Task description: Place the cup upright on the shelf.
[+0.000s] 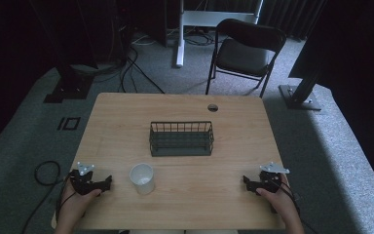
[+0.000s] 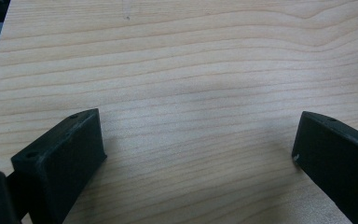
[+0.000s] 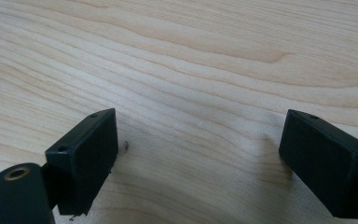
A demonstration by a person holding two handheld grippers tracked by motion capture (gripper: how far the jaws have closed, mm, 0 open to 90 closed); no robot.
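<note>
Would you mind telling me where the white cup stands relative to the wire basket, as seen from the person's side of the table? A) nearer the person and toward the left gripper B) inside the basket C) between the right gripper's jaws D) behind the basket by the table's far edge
A: in the high view the white cup stands upright on the table, in front of the wire basket and closer to the left gripper than to the right gripper.

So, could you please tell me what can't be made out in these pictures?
- Cup, high view: too small and dim to tell whether anything is inside.
- Basket, high view: its dark floor could hide something small.
- Chair, high view: its feet are lost in shadow.
</note>
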